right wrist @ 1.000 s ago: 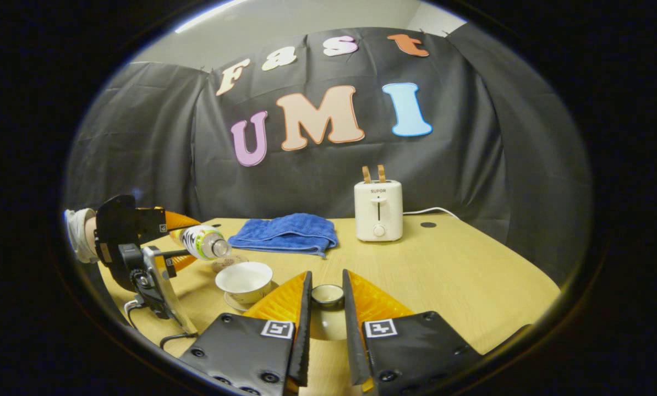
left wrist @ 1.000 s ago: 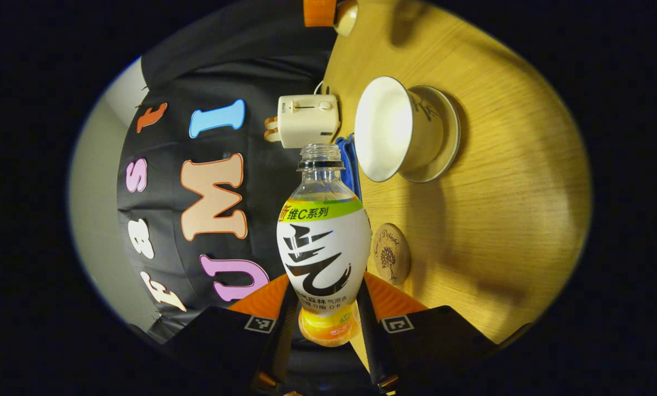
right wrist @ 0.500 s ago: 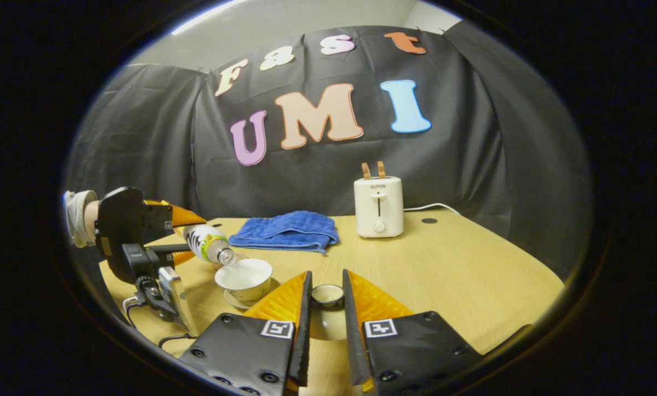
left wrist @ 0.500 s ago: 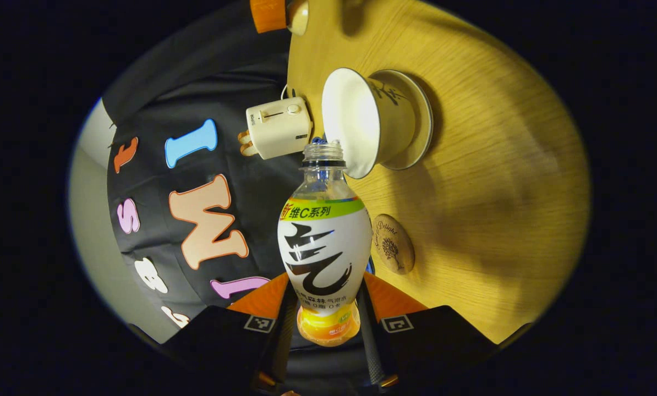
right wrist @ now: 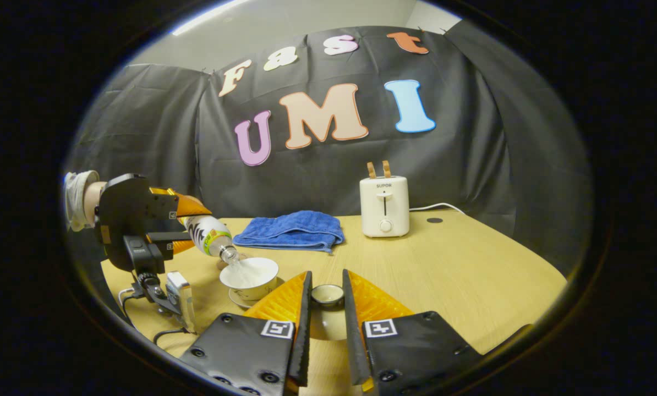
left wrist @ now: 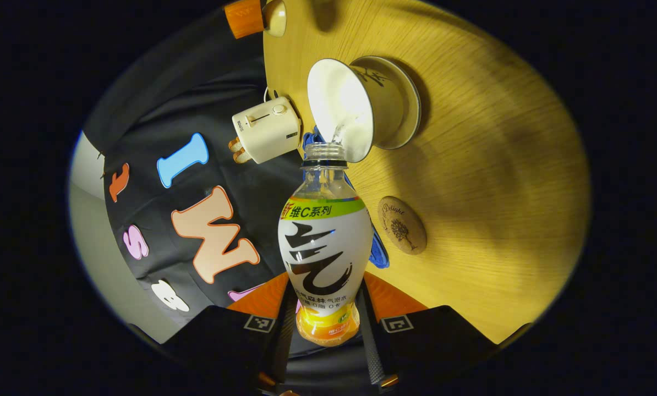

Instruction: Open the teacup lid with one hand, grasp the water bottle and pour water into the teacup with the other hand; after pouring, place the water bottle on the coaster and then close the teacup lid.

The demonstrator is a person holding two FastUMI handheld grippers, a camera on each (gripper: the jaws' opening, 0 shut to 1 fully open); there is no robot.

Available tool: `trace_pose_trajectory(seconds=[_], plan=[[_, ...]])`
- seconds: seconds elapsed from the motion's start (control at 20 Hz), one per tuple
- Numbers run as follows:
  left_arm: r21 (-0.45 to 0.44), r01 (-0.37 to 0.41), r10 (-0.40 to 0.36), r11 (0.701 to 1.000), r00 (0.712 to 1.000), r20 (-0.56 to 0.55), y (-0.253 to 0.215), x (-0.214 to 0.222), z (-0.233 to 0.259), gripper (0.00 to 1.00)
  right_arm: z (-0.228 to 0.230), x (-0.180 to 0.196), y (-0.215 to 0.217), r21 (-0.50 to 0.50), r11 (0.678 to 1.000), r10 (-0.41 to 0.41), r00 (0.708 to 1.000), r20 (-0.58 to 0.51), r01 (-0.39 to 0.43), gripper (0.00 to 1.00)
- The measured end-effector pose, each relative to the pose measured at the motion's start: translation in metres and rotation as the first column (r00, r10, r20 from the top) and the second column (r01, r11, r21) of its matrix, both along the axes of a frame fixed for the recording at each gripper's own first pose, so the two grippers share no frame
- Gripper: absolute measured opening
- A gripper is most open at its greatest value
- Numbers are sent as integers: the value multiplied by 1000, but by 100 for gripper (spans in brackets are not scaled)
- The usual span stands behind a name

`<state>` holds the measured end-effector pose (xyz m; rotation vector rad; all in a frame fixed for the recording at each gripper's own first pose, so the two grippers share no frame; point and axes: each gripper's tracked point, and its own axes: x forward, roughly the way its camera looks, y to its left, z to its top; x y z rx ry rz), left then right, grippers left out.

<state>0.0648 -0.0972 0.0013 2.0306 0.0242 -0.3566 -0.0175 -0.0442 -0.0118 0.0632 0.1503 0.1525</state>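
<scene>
- Pouring was underway: the left claw (left wrist: 322, 324) was clamped on the base of the water bottle (left wrist: 324, 247), tipped with its mouth just over the teacup (left wrist: 356, 107) rim, water running in.
- The right claw (right wrist: 325, 330) pinched the teacup lid (right wrist: 327, 295) above the surface (right wrist: 444, 269).
- Tilting further could have overshot the rim and wet the saucer (right wrist: 236, 298).
- A low grip risked the bottle twisting.
- The coaster (left wrist: 401, 225) lay near, unused.
</scene>
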Motion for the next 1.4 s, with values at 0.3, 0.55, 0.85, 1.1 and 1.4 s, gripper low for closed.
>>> trace_pose_trajectory(seconds=[0.3, 0.55, 0.85, 1.1, 1.4], plan=[[100, 18, -20, 995, 1000, 17, -8, 3, 11, 55, 4, -2, 0, 7, 1000, 2, 1000, 9, -2, 31], [166, 37, -45, 985, 998, 43, -17, 3, 26, 56, 7, -3, 3, 15, 1000, 10, 1000, 18, -10, 32], [270, 46, -65, 962, 996, 60, -21, 6, 40, 55, 4, -3, 8, 5, 1000, 21, 1000, 12, -21, 32], [331, 55, -84, 942, 994, 76, -21, 3, 48, 55, 3, -3, 8, 8, 1000, 20, 1000, 9, -21, 32], [337, 63, -95, 939, 992, 78, -26, 5, 53, 55, 2, -3, 9, 6, 1000, 26, 1000, 9, -26, 32]])
